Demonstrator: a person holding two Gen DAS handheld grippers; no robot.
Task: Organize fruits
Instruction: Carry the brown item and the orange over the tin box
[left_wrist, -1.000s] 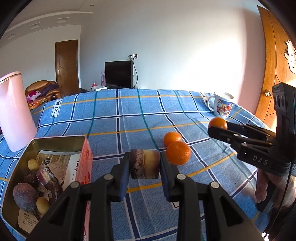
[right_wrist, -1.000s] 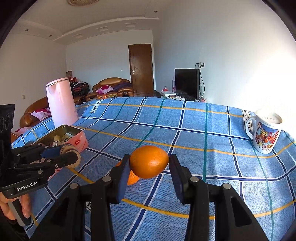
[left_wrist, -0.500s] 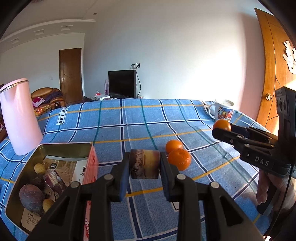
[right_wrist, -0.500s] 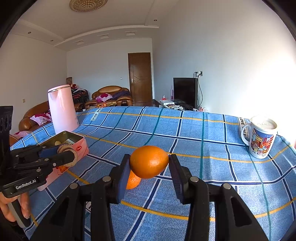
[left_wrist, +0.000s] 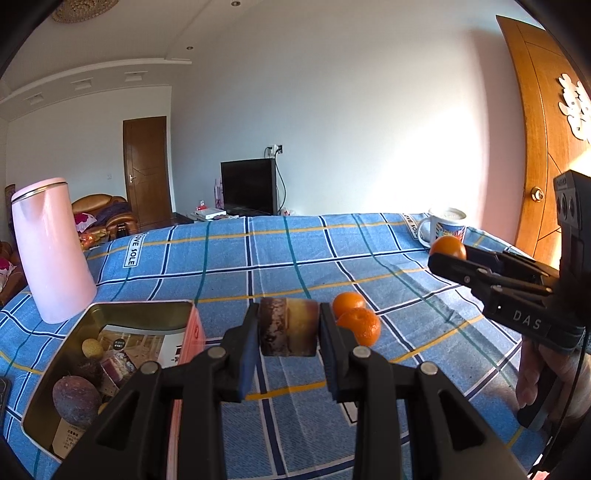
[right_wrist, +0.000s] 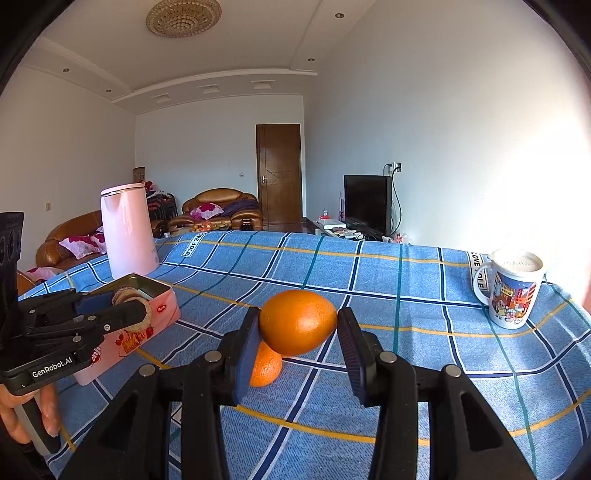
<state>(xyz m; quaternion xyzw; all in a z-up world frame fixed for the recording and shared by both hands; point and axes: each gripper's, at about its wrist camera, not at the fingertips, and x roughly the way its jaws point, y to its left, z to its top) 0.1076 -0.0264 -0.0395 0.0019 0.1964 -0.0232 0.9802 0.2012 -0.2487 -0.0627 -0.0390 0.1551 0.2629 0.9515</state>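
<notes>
My left gripper is shut on a short purple-and-yellow cylindrical chunk, held above the blue checked cloth just right of an open pink tin. That tin holds a dark round fruit and several small pieces. Two mandarins lie on the cloth just beyond the chunk. My right gripper is shut on a large orange, held above one mandarin. In the left wrist view the right gripper shows at the right with the orange. The left gripper appears beside the tin.
A tall pink kettle stands behind the tin at the left. A printed mug sits near the table's far right corner. The blue checked cloth covers the table. A hand grips the right tool's handle.
Both views have tipped upward, so the table sits lower in frame. Each gripper keeps hold of its item, and the fruits on the cloth have not moved.
</notes>
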